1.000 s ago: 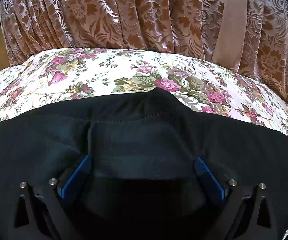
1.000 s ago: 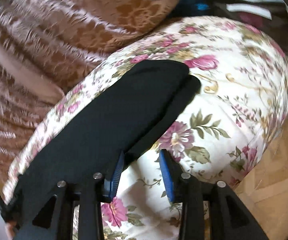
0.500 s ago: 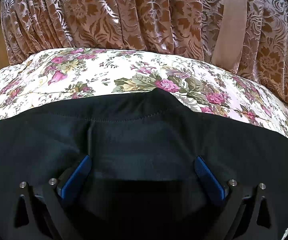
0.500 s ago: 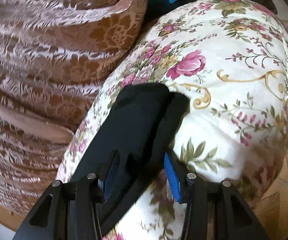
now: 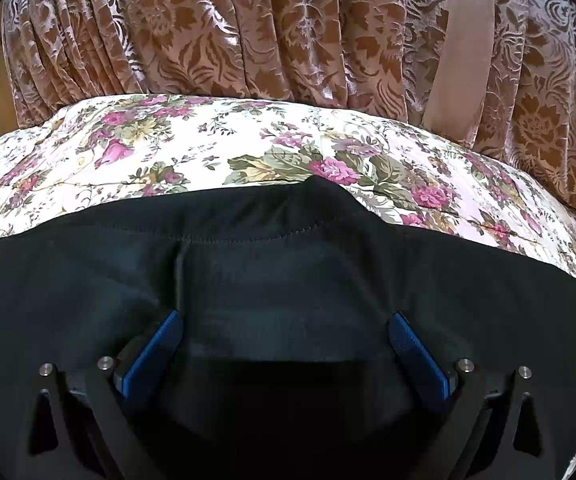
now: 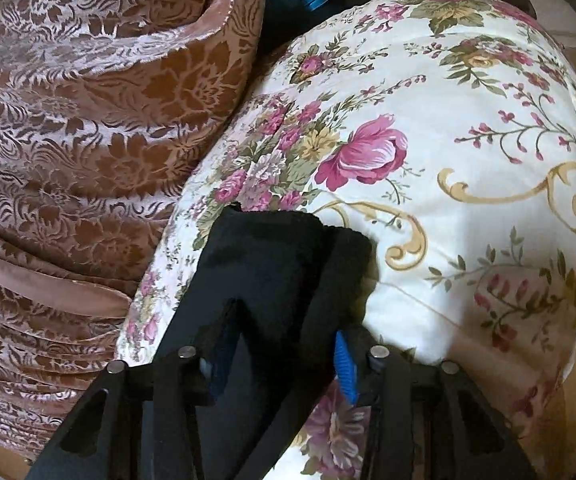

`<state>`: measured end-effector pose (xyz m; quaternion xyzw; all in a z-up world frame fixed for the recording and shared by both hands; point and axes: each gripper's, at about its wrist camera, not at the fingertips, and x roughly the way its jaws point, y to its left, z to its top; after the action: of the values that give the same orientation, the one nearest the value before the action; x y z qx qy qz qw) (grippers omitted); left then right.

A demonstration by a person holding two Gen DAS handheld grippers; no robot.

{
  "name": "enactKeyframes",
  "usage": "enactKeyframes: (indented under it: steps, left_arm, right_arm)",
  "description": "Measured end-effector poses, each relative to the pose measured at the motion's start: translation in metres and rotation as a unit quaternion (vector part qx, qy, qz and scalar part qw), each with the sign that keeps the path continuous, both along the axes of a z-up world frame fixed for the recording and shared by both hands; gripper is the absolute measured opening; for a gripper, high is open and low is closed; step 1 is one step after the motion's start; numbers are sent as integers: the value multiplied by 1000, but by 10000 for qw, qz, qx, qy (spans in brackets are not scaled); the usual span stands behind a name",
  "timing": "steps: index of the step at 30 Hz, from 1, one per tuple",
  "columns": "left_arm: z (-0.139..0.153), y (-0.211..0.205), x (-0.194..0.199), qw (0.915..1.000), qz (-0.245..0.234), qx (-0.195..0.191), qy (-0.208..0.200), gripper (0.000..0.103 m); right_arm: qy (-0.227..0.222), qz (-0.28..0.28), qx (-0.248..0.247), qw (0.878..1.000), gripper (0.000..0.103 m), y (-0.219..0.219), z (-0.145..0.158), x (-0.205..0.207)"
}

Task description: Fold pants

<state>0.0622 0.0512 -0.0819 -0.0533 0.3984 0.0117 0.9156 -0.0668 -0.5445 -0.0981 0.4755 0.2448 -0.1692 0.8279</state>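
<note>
Lying across a floral bedspread [image 5: 192, 140], black pants [image 5: 288, 264] are seen with their leg ends [image 6: 288, 248] short of the bed's rounded edge, bare cover beyond. The right claw [image 6: 284, 360] has just been closing around the leg ends, its left pad hidden by cloth, so contact cannot be told. The left claw [image 5: 286, 344] is spread wide, pads resting on the fabric.

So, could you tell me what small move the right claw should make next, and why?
Probably finish closing on the leg ends. The right claw has just been closing with the black pants between its fingers, which straddle the cloth near its end on the floral cover. The left claw stands wide open over the other end of the pants, so only a firm grip here can carry the fold.
</note>
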Motion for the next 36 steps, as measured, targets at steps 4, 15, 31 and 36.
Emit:
enactKeyframes:
  steps: [4, 15, 31, 36]
  left_arm:
    - [1, 0, 0, 10000, 11, -37, 8, 103]
    - [6, 5, 0, 9996, -38, -244, 101, 103]
    - [17, 46, -34, 9980, 412, -232, -422, 103]
    - [13, 47, -34, 9981, 400, -283, -376, 103]
  right_arm:
    - [11, 33, 13, 10000, 26, 1, 4, -1]
    - [-313, -64, 51, 9995, 20, 21, 42, -18]
    - [-563, 569, -749, 9940, 38, 78, 102, -19]
    - [479, 327, -720, 9957, 39, 54, 55, -12]
